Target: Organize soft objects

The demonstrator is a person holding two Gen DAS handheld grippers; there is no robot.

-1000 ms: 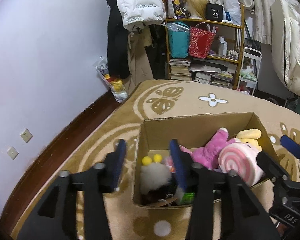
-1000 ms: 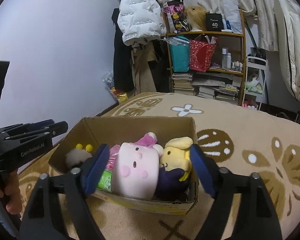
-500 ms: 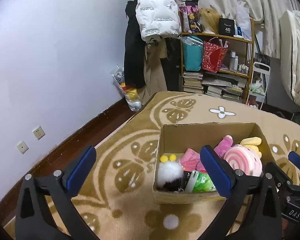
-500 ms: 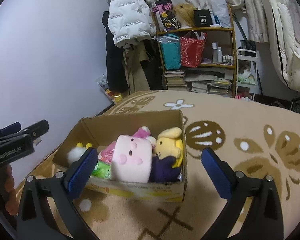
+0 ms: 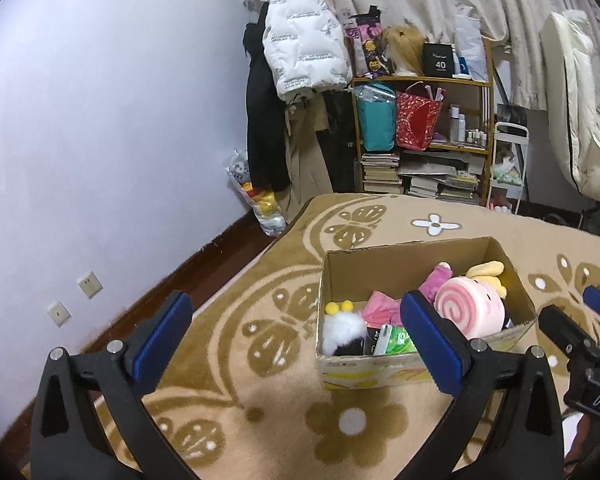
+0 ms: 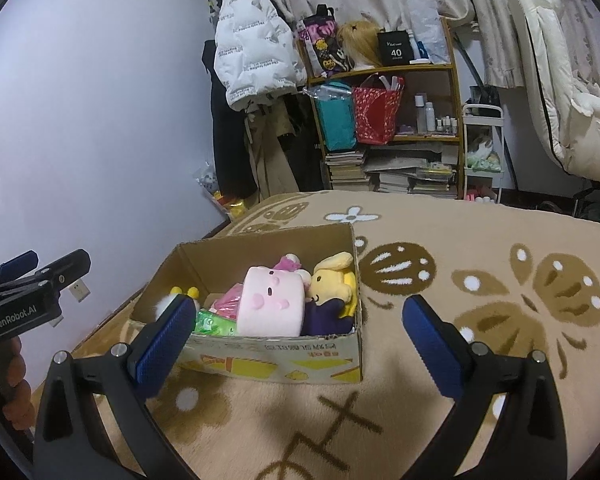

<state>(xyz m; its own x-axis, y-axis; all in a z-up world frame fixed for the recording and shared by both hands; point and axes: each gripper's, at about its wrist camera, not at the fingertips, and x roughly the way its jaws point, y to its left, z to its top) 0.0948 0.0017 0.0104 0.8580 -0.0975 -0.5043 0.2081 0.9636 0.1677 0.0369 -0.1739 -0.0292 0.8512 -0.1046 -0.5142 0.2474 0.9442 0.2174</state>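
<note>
Left wrist view gives you the open brown cardboard box [image 5: 412, 258] from its short end, standing on the tan carpet with brown butterfly patterns [image 5: 284, 320]. From here you see the spiral pink-and-white end of the roll-shaped plush [image 5: 470, 310] at the right, a magenta plush [image 5: 436, 278] and a yellow plush [image 5: 486, 270] behind it, a white fluffy toy with two yellow pompoms [image 5: 342, 326] at the near left corner, and a green packet [image 5: 402, 340] between them. Your left gripper [image 5: 296, 328] is spread wide and holds nothing; its right finger overlaps the box's front edge, the left one hangs over bare carpet. Your right gripper [image 5: 580, 332] only pokes in at the right edge, so its spread cannot be read there.

Right wrist view shows the box [image 6: 268, 364] from its long printed side, and the same roll plush [image 6: 270, 306] now shows its pale pink face with cheeks. The yellow plush [image 6: 332, 284] turns out to wear dark purple, leaning against the right wall. Your right gripper [image 6: 296, 334] is also fully spread and empty, with the left finger in front of the box's near corner and the right finger over carpet. Your left gripper [image 6: 28, 276] appears side-on at the left edge with your hand [image 6: 14, 384] on its handle.

Beyond the carpet both views show a wooden shelf of bags and books [image 6: 392, 132], a white puffer jacket [image 6: 252, 60] hanging beside it, and the lilac wall [image 5: 100, 120].
</note>
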